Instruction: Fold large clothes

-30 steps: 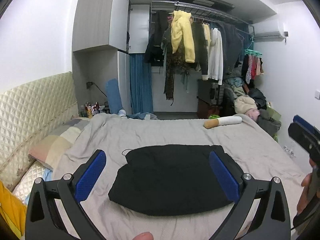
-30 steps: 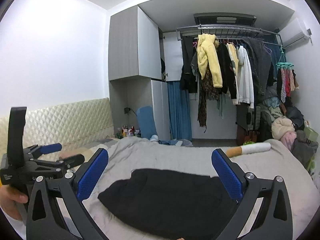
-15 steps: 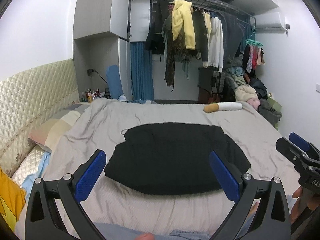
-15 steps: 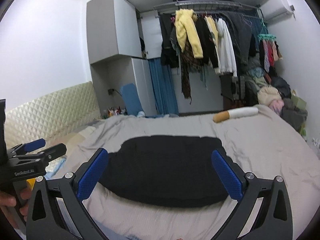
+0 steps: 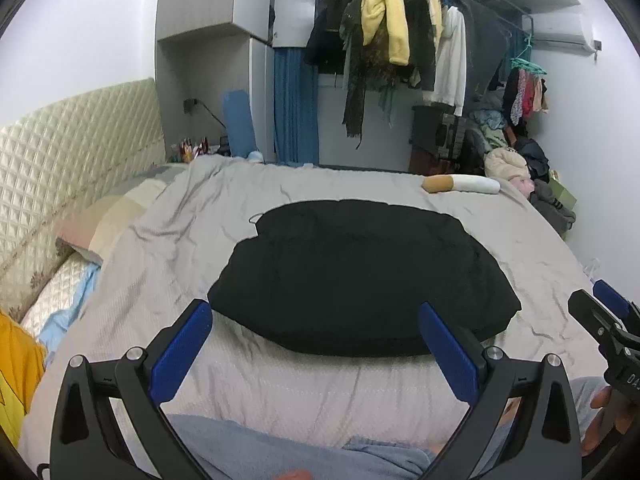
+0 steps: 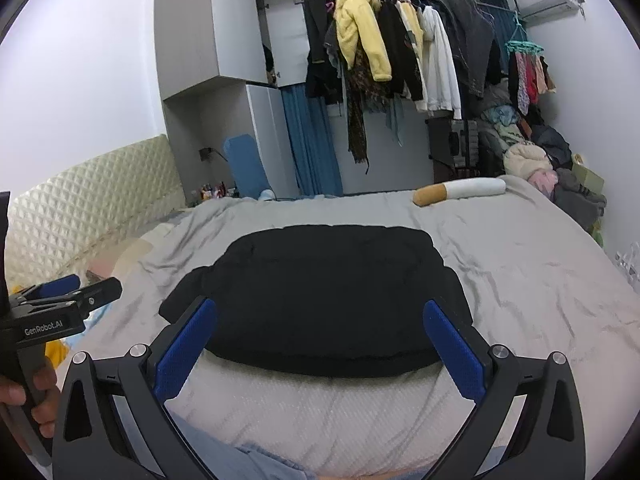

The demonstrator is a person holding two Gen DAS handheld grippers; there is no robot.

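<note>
we hold the left gripper (image 5: 314, 336) and right gripper (image 6: 320, 332) spread wide and empty. the black garment (image 5: 360, 276) lies folded on the bed (image 5: 540, 248) just ahead; we should pinch both near corners evenly.

Black garment (image 5: 360, 276), plain, centre of frame, lay on a grey bedspread (image 5: 192, 240), also plain. Left gripper (image 5: 316, 344): black frame, blue pads (image 5: 180, 350). Right gripper (image 6: 320, 344): the same colours. Headboard (image 5: 72, 148), left of frame, was cream with diamond quilting. Pillow (image 5: 108, 216) showed beige, pink and grey blocks. Cigarette-shaped cushion (image 6: 460, 191), upper right, was white with a tan end. Hanging jacket (image 6: 360, 44), top centre, was pale yellow. Curtain (image 6: 312, 140) was blue. Cloth at lower left edge (image 5: 20, 376) was orange-yellow.
</note>
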